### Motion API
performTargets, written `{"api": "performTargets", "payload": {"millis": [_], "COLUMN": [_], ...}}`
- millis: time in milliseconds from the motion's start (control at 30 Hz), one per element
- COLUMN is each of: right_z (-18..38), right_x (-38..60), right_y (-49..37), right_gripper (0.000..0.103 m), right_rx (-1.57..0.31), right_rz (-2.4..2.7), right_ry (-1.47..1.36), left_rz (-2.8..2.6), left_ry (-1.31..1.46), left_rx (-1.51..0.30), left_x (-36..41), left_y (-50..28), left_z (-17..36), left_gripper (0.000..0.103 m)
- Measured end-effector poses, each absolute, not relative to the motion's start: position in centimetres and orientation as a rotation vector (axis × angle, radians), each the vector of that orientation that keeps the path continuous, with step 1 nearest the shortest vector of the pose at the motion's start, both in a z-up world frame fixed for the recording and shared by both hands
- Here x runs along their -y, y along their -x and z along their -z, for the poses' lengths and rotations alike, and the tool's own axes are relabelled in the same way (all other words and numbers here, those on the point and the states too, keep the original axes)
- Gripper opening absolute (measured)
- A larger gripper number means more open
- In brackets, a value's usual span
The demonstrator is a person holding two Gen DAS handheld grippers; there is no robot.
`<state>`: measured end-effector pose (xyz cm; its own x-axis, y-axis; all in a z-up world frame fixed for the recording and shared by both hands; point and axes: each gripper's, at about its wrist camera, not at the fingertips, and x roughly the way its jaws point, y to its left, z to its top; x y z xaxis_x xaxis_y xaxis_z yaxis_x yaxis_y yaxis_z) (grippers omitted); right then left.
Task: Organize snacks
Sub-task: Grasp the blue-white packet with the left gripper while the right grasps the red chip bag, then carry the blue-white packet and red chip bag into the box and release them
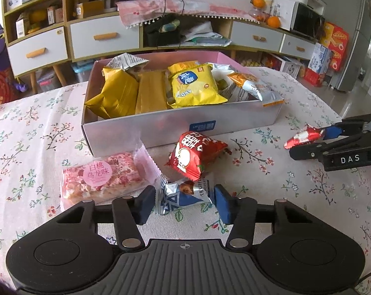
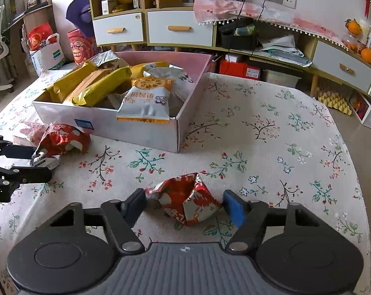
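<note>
On the floral cloth (image 1: 25, 127), closest to me, my left gripper (image 1: 183, 202) clamps a blue-silver truffle (image 1: 183, 195); my right gripper (image 2: 184, 205) pinches a crumpled red packet (image 2: 187, 200). Beyond lie a pink bar (image 1: 99, 179) and red pouch (image 1: 197, 156), then the snack-filled box (image 1: 160, 123).

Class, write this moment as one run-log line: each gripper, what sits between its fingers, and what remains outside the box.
left gripper: around truffle candy | right gripper: around red wrapper | box: part filled | still out: pink bar, red pack

left tongs (image 1: 183, 202) around truffle candy (image 1: 183, 195), snack box (image 1: 160, 125)
</note>
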<state>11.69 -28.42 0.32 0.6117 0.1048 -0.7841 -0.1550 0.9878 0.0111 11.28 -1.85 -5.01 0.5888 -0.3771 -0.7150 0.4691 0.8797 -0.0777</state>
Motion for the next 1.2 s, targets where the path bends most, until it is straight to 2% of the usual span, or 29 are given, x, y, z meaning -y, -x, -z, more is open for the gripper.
{"api": "performTargets", "payload": {"millis": [67, 100, 300, 1200], "right_z": [-0.4, -0.5, -0.9, -6.7], "right_x": [28.3, 28.2, 27.6, 23.6], "right_y": [-11.7, -11.7, -11.9, -11.6], "right_gripper": [0.036, 0.028, 0.020, 0.018], "right_rx": [-0.897, -0.895, -0.897, -0.775], "right_rz": [-0.157, -0.159, -0.177, -0.207], "right_ry": [0.064, 0.068, 0.071, 0.033], "left_rz": [0.493, 0.496, 0.500, 0.507], "left_ry": [-0.120, -0.112, -0.117, -0.035], "left_rx": [-0.802, -0.801, -0.817, -0.769], "left_x": [1.8, 1.7, 1.4, -1.0], "left_y": [-11.2, -11.1, -10.6, -8.9], "left_z": [4.9, 4.8, 4.4, -0.8], "left_gripper": [0.044, 0.038, 0.036, 0.035]}}
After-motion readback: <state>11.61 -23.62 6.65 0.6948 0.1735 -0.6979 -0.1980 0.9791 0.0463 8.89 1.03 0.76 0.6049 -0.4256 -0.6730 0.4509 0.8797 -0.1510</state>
